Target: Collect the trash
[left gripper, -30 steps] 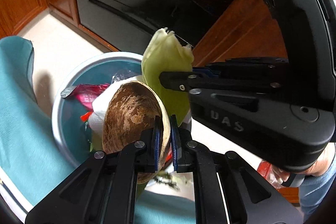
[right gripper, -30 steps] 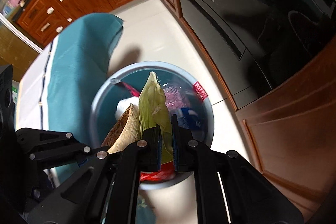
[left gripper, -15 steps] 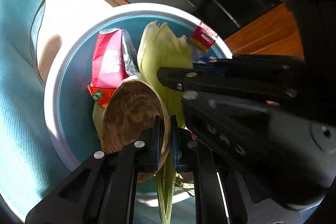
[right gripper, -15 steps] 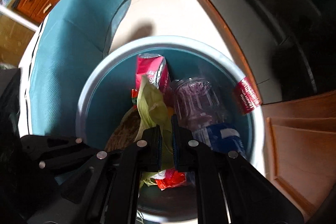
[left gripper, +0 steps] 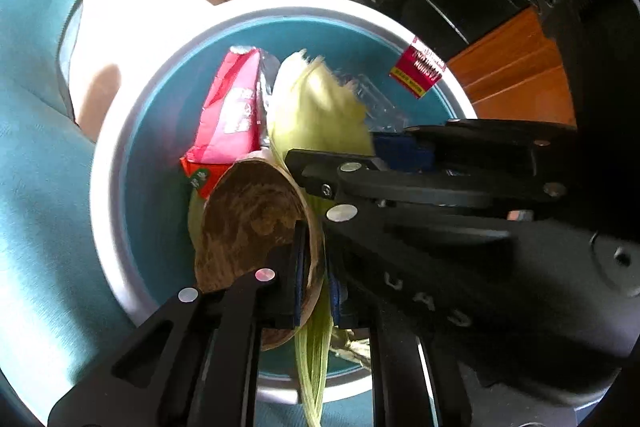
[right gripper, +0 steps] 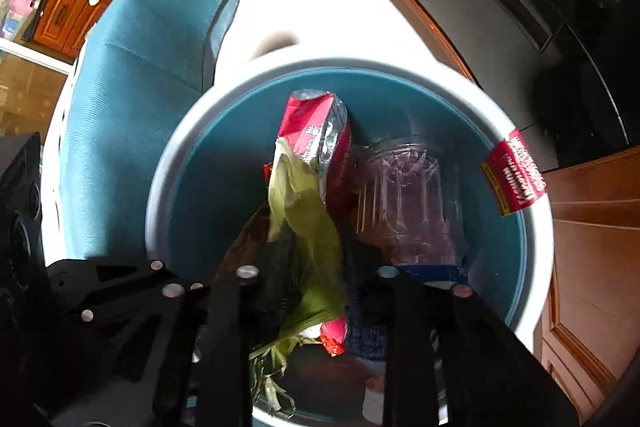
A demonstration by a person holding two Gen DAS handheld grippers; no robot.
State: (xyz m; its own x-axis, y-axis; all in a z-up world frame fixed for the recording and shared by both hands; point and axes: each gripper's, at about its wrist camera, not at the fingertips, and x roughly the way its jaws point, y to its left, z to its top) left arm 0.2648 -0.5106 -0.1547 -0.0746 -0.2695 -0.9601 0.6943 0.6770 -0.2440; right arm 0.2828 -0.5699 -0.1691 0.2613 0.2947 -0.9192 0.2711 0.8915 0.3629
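Left gripper (left gripper: 316, 267) clamped on the rim of a brown half coconut shell (left gripper: 248, 223), lower centre of the left wrist view, held over the white-rimmed teal round bin (left gripper: 108, 163).

Right gripper (right gripper: 312, 291): jaws opening, apart now. The pale green corn husk (right gripper: 308, 223) hangs between them, pads not pressing on it. In the left wrist view the husk (left gripper: 316, 107) sits mid-frame, just beside the shell.

In the bin: red and silver foil snack packet (right gripper: 316, 143), centre; clear crumpled plastic bottle (right gripper: 404, 195), right of centre. A red label tag (right gripper: 516, 175) hangs at the bin's right rim.

Teal cloth (right gripper: 144, 75) at left, beside the bin.
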